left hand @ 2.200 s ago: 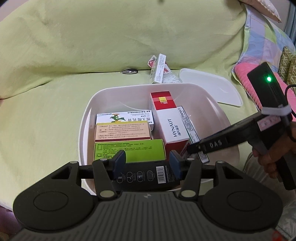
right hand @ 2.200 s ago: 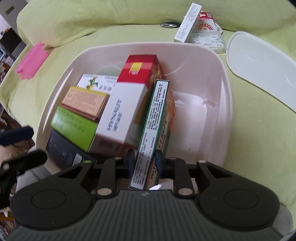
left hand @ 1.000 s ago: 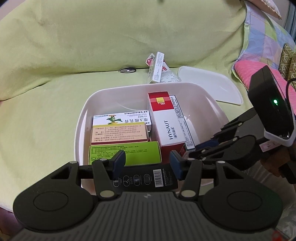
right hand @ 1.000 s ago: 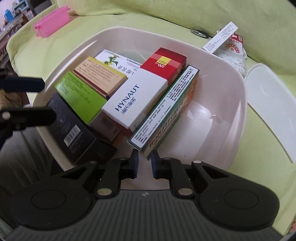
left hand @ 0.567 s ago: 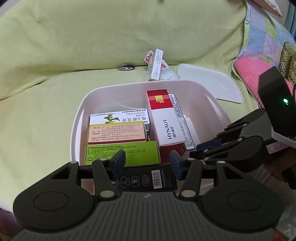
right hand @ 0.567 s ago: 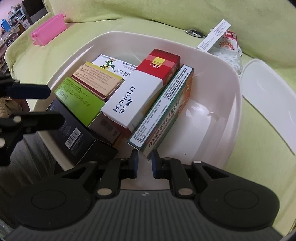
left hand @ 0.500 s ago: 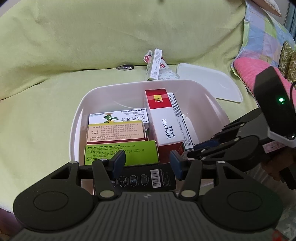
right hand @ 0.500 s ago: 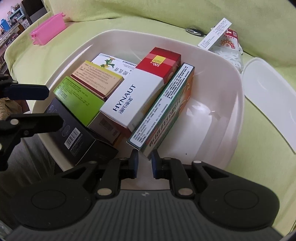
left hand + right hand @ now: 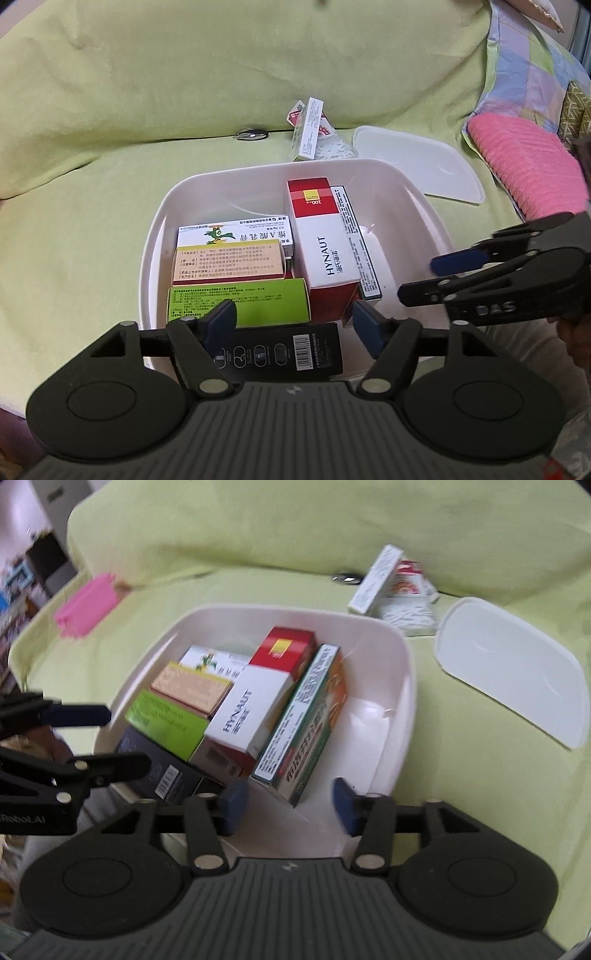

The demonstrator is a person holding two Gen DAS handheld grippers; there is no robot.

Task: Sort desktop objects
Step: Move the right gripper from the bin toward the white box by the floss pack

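A pale tub (image 9: 155, 258) on the green-covered sofa holds several boxes. The white-and-red HYNAUT box (image 9: 325, 251) stands beside a green-and-orange box (image 9: 310, 723) that leans on it. To their left lie a green box (image 9: 240, 304), a beige box (image 9: 227, 260) and a white box with a bird (image 9: 232, 234). A black box (image 9: 280, 354) lies at the tub's near edge between the fingers of my left gripper (image 9: 293, 323), which is open, with a gap at the right finger. My right gripper (image 9: 288, 805) is open and empty just short of the green-and-orange box.
The tub's white lid (image 9: 513, 668) lies to the right on the sofa. Behind the tub sit a slim white box (image 9: 310, 129), a bag of cotton swabs (image 9: 406, 609) and a small metal object (image 9: 253, 134). A pink case (image 9: 88, 605) lies far left, a pink towel (image 9: 528, 166) far right.
My right gripper let go of the green-and-orange box, drew back, and has now opened wide. My left fingers have spread slightly off the black box.
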